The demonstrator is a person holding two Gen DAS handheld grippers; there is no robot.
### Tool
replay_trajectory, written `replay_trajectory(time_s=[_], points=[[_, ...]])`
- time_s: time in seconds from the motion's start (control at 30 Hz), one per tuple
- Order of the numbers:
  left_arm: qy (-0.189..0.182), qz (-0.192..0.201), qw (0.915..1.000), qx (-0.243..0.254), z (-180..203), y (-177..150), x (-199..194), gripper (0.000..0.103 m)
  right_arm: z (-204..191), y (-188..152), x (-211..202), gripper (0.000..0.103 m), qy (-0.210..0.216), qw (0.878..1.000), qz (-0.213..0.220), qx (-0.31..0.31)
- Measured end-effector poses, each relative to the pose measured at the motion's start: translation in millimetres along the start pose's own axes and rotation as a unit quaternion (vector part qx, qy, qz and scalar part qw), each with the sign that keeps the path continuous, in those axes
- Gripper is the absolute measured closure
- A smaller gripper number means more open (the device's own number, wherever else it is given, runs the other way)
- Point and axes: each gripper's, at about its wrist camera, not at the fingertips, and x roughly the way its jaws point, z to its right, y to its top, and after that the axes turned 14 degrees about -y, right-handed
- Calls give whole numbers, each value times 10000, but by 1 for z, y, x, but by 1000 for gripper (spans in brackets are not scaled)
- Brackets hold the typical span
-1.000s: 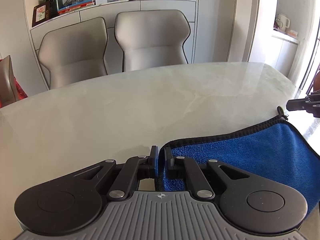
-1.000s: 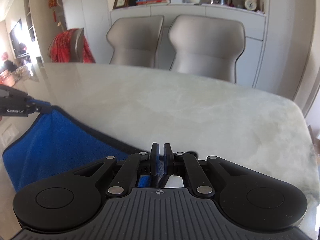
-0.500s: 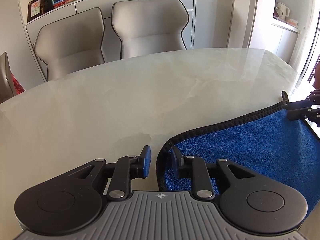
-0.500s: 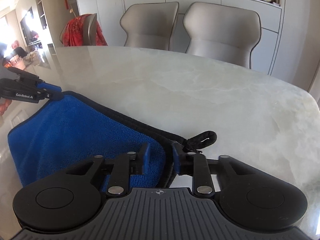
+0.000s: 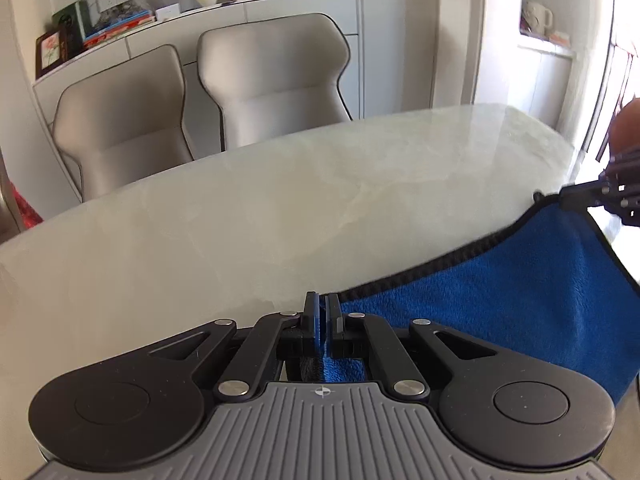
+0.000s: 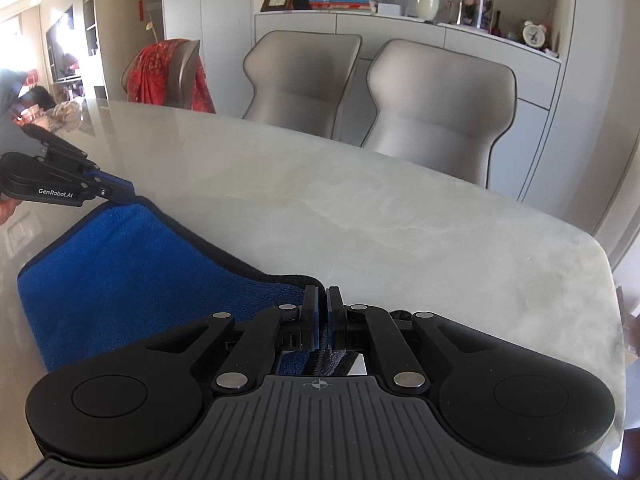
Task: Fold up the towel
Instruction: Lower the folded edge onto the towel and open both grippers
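A blue towel (image 5: 500, 292) with black edging hangs between my two grippers above the marble table (image 5: 280, 208). My left gripper (image 5: 321, 308) is shut on the towel's left corner. My right gripper (image 6: 322, 300) is shut on the right corner of the towel (image 6: 132, 276). In the left wrist view the right gripper (image 5: 592, 196) holds the far corner at the right edge. In the right wrist view the left gripper (image 6: 92, 190) holds the far corner at the left. The towel sags between them, lifted off the table.
Two grey chairs (image 5: 276, 76) stand behind the table's far edge, with a white sideboard (image 6: 400, 28) holding a vase, clock and books behind them. A chair with a red cloth (image 6: 168, 72) stands at the far left. The table's right end (image 6: 592, 264) curves off.
Half a second ago both grippers were open around the towel's corners on the table. Both have shut on the corners and lifted the towel's edge off the table.
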Motion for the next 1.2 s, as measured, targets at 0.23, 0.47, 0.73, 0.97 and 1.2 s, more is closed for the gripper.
replay_trajectory(time_s=[0.23,0.47,0.73,0.97,1.2], points=[[183,-41,9998,-117,-11,-6,9,102,4,-11,20,99,-126,9996,-207,129],[283,-94,9995,57,-10,-10,14,100,8,-12,22,94,-168,9993,-197,271],[589,-165,9981,62,-8,-17,-5,64,12,-20,-4,66,-809,9959,-181,365],[-87,399,9991,-121,31,-43,-65,51,-3,-50,-79,66,160,9821,-35,1877],[-751,197,9966,-264,85,-77,-55,51,-60,-73,-71,66,750,9721,-319,2201]])
